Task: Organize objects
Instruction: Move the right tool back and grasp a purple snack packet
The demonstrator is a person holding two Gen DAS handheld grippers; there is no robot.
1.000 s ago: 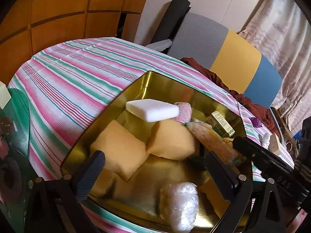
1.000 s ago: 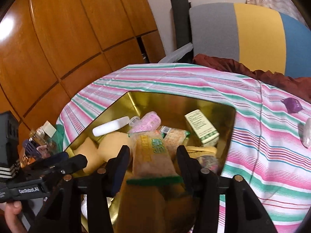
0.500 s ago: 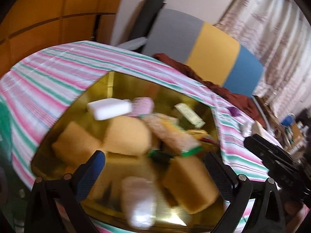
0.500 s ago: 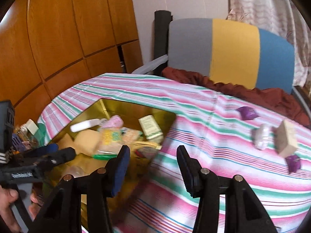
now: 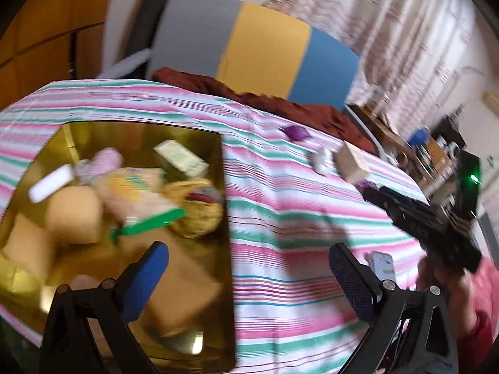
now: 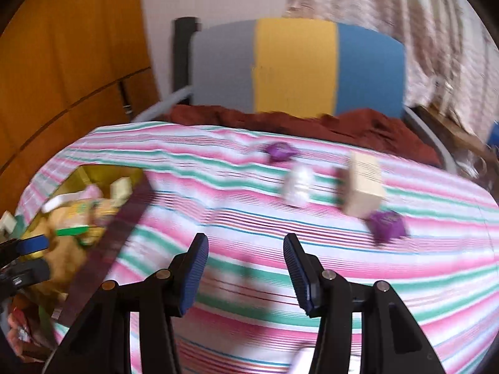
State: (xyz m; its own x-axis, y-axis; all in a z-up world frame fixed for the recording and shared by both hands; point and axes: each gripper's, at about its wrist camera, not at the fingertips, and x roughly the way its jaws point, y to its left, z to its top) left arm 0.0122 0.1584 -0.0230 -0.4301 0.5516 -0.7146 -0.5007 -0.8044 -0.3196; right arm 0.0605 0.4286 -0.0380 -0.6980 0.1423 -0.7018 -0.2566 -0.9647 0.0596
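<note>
A gold tin tray [image 5: 93, 134] on the striped cloth holds yellow sponges [image 5: 75, 215], a green-edged snack packet [image 5: 140, 193], a small green-white box [image 5: 181, 155] and a white bar. My left gripper [image 5: 246, 252] stands wide open and empty over the tray's right edge. My right gripper [image 6: 245, 240] is open with nothing between its fingers, above bare cloth. Ahead of it lie a beige box [image 6: 363, 187], a white wrapped lump [image 6: 297, 184] and two purple wrapped pieces [image 6: 280, 151] [image 6: 386, 224]. The tray [image 6: 87, 171] sits at its far left.
A grey, yellow and blue chair back [image 6: 296, 65] with a dark red cloth [image 6: 358, 124] stands behind the table. Wooden panels [image 6: 62, 62] fill the left, curtains the right. A small white item [image 5: 382, 261] lies near the front edge. Both views are motion-blurred.
Both grippers have swung right, from over the tray towards the open cloth. The snack packet that stood between the right fingers a second ago now lies in the tray.
</note>
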